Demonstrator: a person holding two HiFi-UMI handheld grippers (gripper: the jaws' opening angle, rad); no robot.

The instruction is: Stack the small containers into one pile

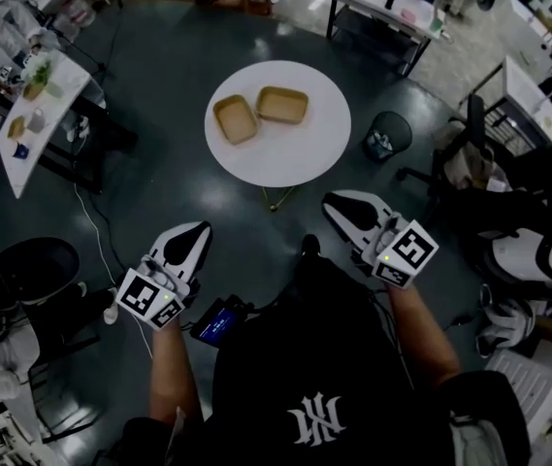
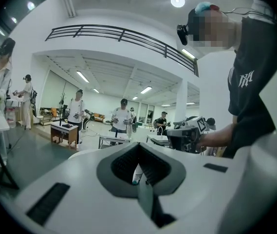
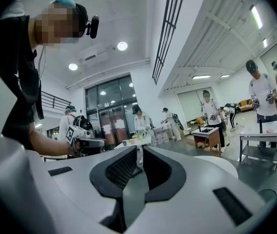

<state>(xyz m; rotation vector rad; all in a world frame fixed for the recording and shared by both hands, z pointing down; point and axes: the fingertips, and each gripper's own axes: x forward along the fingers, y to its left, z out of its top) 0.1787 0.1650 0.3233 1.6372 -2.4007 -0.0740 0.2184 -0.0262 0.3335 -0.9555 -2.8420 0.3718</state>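
Observation:
Two small tan containers lie side by side on a round white table (image 1: pixel 285 163): one at the left (image 1: pixel 236 118) and one at the right (image 1: pixel 282 105), both empty. My left gripper (image 1: pixel 196 233) (image 2: pixel 138 147) is held low, well short of the table, jaws shut on nothing. My right gripper (image 1: pixel 339 205) (image 3: pixel 139 150) is also short of the table, near its front edge, shut and empty. Both gripper views look out level across the room, and neither shows a container.
A black waste bin (image 1: pixel 386 134) stands right of the table. A black chair (image 1: pixel 33 270) is at the left, beyond it a long white table (image 1: pixel 38 105) with items. Another desk (image 1: pixel 382 3) stands behind. Several people stand about the hall.

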